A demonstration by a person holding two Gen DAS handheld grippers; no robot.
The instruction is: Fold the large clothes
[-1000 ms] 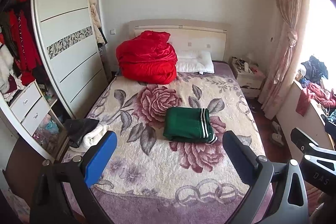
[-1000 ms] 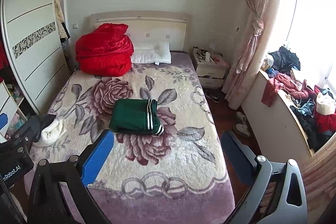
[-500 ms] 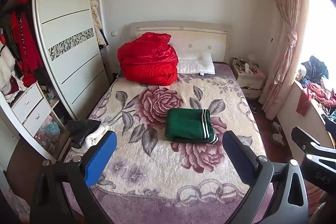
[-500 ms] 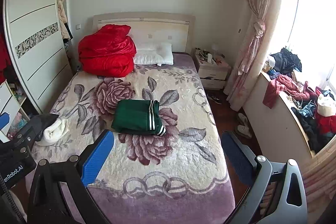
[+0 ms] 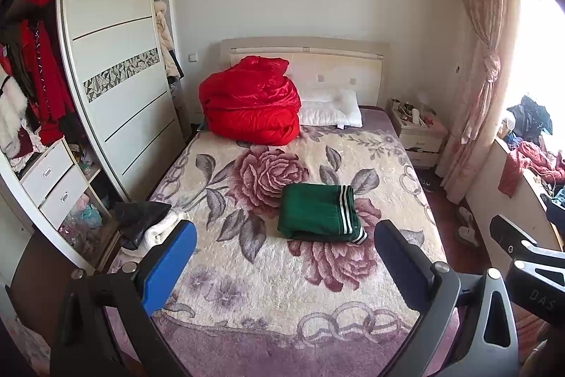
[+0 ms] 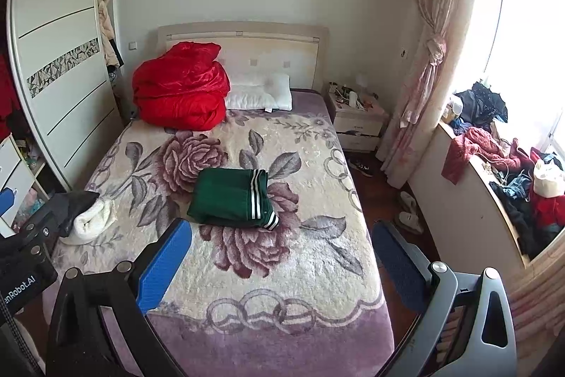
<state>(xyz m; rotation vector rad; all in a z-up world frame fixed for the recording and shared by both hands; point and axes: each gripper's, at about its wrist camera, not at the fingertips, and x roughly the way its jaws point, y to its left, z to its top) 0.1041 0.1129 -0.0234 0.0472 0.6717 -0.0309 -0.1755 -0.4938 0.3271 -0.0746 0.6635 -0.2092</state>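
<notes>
Left wrist view: both grippers pulled slightly back from bed (image 5: 247, 288) over last second; left gripper (image 5: 282, 257) and right gripper (image 6: 280, 253) released, empty; garment (image 5: 319, 212) lies folded, untouched; fold looks finished.

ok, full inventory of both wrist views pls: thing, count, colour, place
bed: 1, cream and mauve rose-print blanket, centre of room
green garment: 1, dark green with white stripes, folded, mid-bed
red quilt: 1, red, bundled at the headboard, left side
pillow: 1, white, beside the quilt
black and white clothes: small pile, left edge of the bed
wardrobe: 1, white sliding door, left wall; red clothes hang in the open part
nightstand: 1, cream, right of the bed, cluttered top
curtain: 1, pink, tied back by the window
clothes pile: mixed colours, on the window ledge
left gripper: open, holds nothing, above the foot of the bed
right gripper: open, holds nothing
</notes>
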